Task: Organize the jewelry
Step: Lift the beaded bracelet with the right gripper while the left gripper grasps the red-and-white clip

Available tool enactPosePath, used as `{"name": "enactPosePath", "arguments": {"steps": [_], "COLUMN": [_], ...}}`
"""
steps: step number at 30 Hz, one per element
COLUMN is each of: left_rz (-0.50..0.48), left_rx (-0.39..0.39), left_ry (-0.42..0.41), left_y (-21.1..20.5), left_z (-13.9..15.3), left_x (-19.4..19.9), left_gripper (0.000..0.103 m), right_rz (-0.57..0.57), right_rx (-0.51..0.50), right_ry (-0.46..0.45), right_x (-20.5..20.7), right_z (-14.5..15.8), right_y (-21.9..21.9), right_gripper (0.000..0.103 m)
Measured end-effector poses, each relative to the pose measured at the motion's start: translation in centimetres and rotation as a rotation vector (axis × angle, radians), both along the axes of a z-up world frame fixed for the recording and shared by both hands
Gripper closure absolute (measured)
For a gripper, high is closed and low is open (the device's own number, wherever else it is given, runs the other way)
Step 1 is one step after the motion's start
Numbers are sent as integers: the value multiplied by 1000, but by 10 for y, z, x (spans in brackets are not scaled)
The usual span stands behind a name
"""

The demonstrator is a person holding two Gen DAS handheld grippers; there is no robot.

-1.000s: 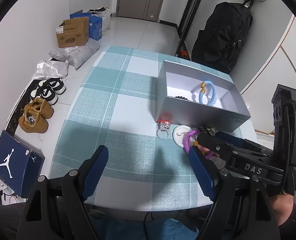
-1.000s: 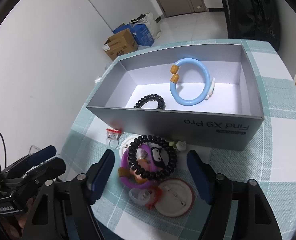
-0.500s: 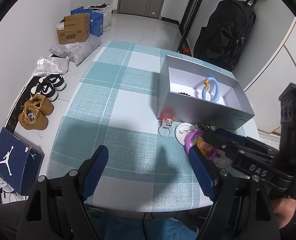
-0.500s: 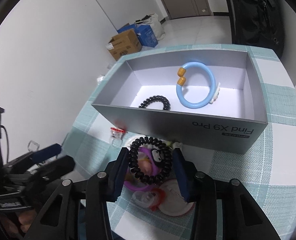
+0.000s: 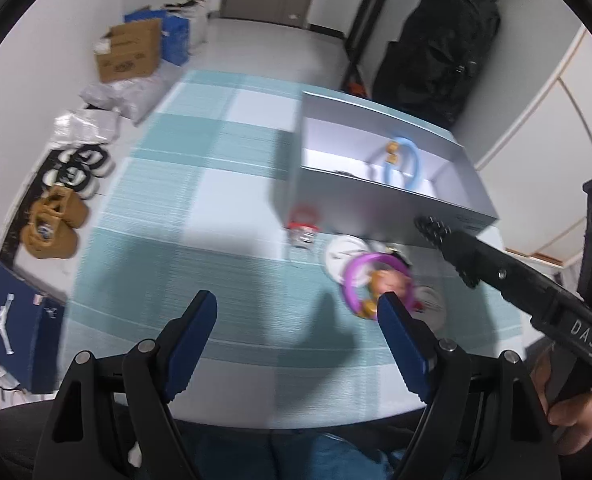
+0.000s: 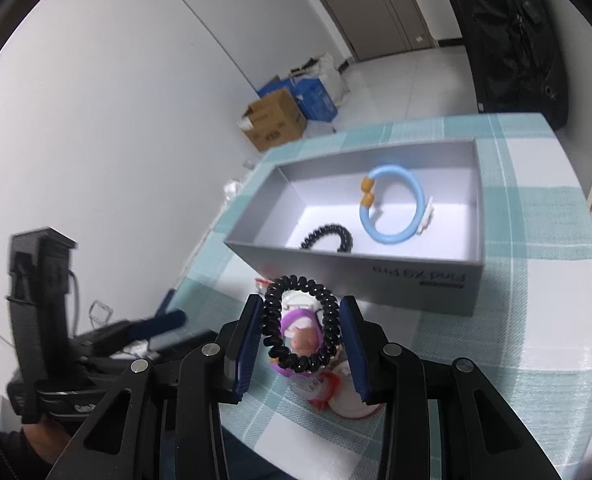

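My right gripper (image 6: pixel 301 305) has its jaws closing, with both pads pressing on a black spiral hair tie (image 6: pixel 296 281) held up off the table. Below it lies a pile with a purple bracelet (image 6: pixel 296 315) and a small doll charm. Behind stands the open grey box (image 6: pixel 356 266), holding a blue bracelet (image 6: pixel 388 238) and another black spiral hair tie (image 6: pixel 328 229). In the left wrist view my left gripper (image 5: pixel 296 300) hangs open over the checked cloth, its right finger near the purple bracelet (image 5: pixel 350 280). The right gripper (image 5: pixel 436 228) reaches in from the right before the grey box (image 5: pixel 376 208).
A red-topped ring (image 5: pixel 304 228) and a white round badge (image 5: pixel 340 252) lie by the box front. On the floor left of the table are shoes (image 5: pixel 52 228), a cardboard box (image 5: pixel 130 54) and a blue shoebox (image 5: pixel 12 320). A black backpack (image 5: pixel 436 48) stands behind.
My right gripper closed on the black spiral hair tie and lifted it off the pile. The left gripper stayed open and tilted slightly.
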State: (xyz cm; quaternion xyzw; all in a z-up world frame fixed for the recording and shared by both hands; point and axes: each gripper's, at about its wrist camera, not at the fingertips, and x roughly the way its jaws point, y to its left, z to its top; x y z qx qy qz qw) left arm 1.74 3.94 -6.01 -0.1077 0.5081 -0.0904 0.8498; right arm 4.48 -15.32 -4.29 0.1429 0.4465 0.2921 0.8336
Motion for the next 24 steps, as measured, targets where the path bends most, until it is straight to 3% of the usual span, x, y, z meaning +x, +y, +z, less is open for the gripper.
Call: {"name": "enactPosePath", "arguments": {"steps": [2,8,14,22,24], "left_rz": [-23,-90,-143,-189,-185], "left_rx": [-26,-6,-59,-126,-112], "left_ry": [4,25,73,69,77], "left_y": [-7,-31,-46,-63,-66], "left_z": [0,-7,-11,-9,-10], "left_x": [1,3,-7,-12,-9], "left_gripper": [24,24,24,25,32], "right_rz": [-5,-45,-96,-130,-131], "right_rx": [21,71,107,131,137], "right_ry": [-14,-62,-61,-54,-57], "right_x": [-1,-5,-2,6,7], "right_z": [6,22,27,29,29], "right_y": [-5,-23,-43,-58,-60], "right_gripper": [66,66,66,66,66]}}
